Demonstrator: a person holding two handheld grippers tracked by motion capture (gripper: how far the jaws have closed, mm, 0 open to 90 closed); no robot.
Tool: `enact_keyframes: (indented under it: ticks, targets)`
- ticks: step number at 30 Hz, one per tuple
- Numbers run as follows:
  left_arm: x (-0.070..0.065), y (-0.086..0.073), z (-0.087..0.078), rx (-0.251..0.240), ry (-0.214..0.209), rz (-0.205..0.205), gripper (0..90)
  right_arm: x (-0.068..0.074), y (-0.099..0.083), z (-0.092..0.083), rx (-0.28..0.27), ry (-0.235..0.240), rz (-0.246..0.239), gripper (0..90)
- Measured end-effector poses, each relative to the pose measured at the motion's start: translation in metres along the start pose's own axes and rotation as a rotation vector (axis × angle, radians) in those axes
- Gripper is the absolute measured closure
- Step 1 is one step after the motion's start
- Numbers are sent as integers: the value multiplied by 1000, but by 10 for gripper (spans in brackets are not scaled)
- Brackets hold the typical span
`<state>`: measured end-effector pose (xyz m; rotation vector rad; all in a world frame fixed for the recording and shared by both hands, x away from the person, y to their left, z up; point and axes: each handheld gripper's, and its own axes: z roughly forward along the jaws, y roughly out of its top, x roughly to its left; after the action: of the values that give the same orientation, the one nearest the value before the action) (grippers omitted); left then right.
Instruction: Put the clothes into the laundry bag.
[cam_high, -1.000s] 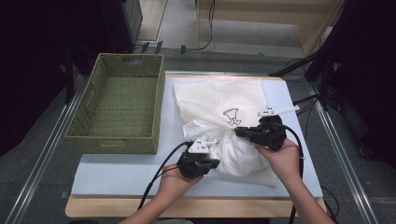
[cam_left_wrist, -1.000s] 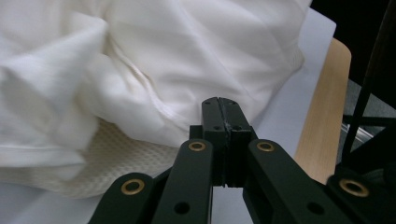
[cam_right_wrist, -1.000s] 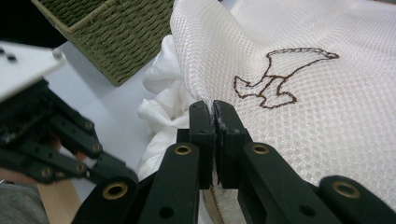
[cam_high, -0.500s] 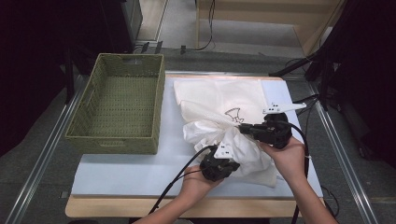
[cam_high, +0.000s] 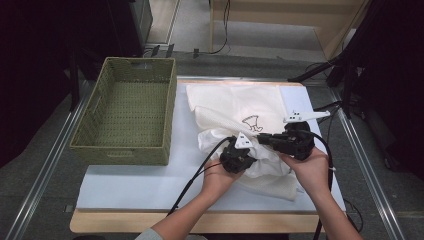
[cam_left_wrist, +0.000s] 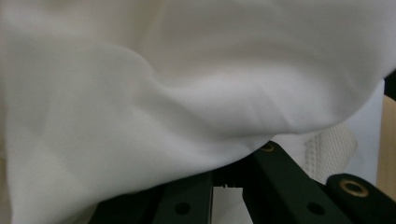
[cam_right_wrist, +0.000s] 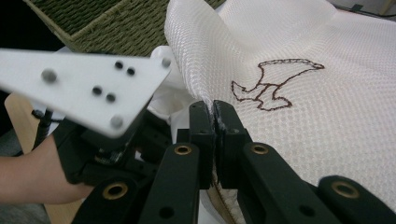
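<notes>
A white mesh garment (cam_high: 235, 102) with a brown embroidered figure (cam_high: 251, 123) lies bunched on the pale mat (cam_high: 150, 180). My left gripper (cam_high: 252, 155) sits at the garment's near fold, close to my right gripper (cam_high: 267, 140). In the left gripper view the cloth (cam_left_wrist: 140, 116) drapes over the jaws and hides their tips, which stand shut on it. In the right gripper view the right gripper (cam_right_wrist: 214, 112) is shut, pinching the edge of the mesh fabric (cam_right_wrist: 303, 116) beside the figure (cam_right_wrist: 273, 86). The left gripper's body and white plate (cam_right_wrist: 84, 88) show just to its left.
A green wicker basket (cam_high: 120, 148) stands on the left of the table, touching the mat's edge; its wall (cam_right_wrist: 116, 28) shows in the right gripper view. Cables trail from both grippers toward the near edge. Bare mat lies in front of the basket.
My left gripper has moved right along the garment's near edge, dragging cloth with it, and now sits close beside the right gripper. The right gripper has hardly shifted.
</notes>
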<state>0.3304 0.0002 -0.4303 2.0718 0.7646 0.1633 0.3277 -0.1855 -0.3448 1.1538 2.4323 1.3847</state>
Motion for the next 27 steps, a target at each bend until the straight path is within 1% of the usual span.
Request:
enact_keyframes:
  ticks: [1,2,3,6,10,12,15,16,19,21,22,23,24,25,27]
  targets:
    - [2,3,1,-2,-1,3,900,0,0,0,0,2,0,887]
    - [2,6,1,3,7,6,900,0,0,-1,-2,3,0,887]
    - [4,9,1,-5,9,9,900,1,0,-1,-4,9,5,887]
    - [8,18,3,-12,19,0,900,1,0,-3,-11,16,8,888]
    - [12,29,2,-26,25,-2,900,1,-1,-6,-17,27,3,890]
    - [16,34,2,-45,19,-27,900,1,-1,-7,-21,35,6,891]
    - [20,38,1,-57,25,-32,900,1,-1,-8,-24,40,4,892]
    - [22,39,2,-63,26,-46,900,1,-1,-9,-25,41,3,892]
    - [29,39,6,-82,32,-66,900,1,-1,-9,-30,47,3,894]
    - [36,36,13,-59,32,-88,900,0,-2,-8,-27,51,8,894]
    - [39,35,18,-27,30,-80,900,-1,-3,-6,-20,47,9,894]
    - [40,32,22,-12,37,-75,900,-2,-4,-3,-13,45,10,894]
    - [41,31,24,-10,36,-71,900,-4,-5,-1,-3,38,13,894]
    - [41,30,25,-11,24,-79,900,-6,-7,1,1,39,21,894]
    - [40,29,22,-9,-2,-82,900,-8,-8,2,-2,43,29,893]
